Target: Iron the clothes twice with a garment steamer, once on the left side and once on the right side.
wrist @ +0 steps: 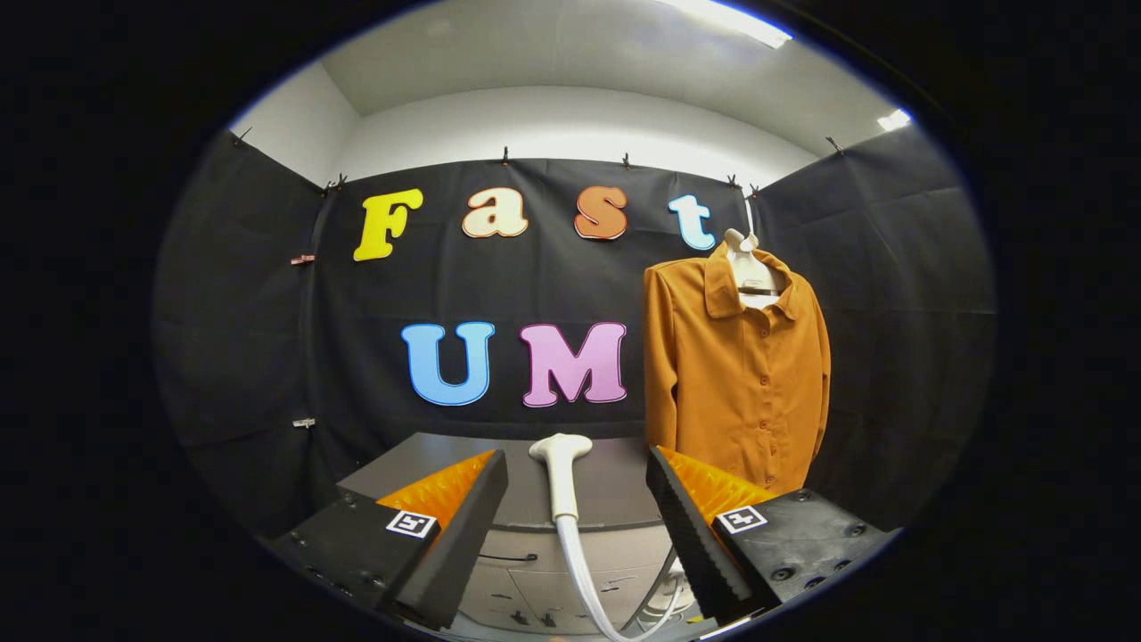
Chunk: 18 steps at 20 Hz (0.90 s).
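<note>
tongs [575, 499] are held wide apart, gripping nothing. steamer head [561, 450] is seen upright between the fingers, just beyond them, untouched, its hose [579, 571] trailing down past the tabletop [615, 490] front edge. orange shirt [735, 374] is hung on a hanger [747, 259] beyond the right finger, against the booth wall; open room is left beside its left edge.

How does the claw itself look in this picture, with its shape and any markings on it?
The claw has two wedge-shaped fingers with ribbed, saw-toothed inner faces. Each sits on a dark block fixed with screws. Each block carries a small square white tag printed with a black pattern. The fingers stand open, with the steamer head between them, untouched.
</note>
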Each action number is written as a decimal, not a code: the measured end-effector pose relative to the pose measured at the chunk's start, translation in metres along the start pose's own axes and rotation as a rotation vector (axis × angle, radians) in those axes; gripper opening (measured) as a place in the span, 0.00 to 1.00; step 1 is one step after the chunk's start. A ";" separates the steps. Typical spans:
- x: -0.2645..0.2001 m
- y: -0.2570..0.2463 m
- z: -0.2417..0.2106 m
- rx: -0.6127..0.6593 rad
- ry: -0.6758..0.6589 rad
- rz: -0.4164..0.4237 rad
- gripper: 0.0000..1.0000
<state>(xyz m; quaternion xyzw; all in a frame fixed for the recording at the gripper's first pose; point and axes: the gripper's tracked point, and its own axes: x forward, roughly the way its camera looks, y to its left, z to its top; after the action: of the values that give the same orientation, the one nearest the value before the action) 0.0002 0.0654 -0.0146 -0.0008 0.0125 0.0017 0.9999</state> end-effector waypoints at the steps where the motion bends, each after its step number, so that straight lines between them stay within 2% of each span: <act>1: 0.001 0.006 -0.003 0.001 0.005 -0.001 0.98; 10: 0.029 0.035 -0.032 -0.016 0.077 -0.003 0.98; 18: 0.119 0.026 -0.072 -0.035 0.190 0.037 0.98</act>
<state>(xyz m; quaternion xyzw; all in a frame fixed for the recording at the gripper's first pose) 0.1171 0.0920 -0.0892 -0.0182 0.1074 0.0203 0.9938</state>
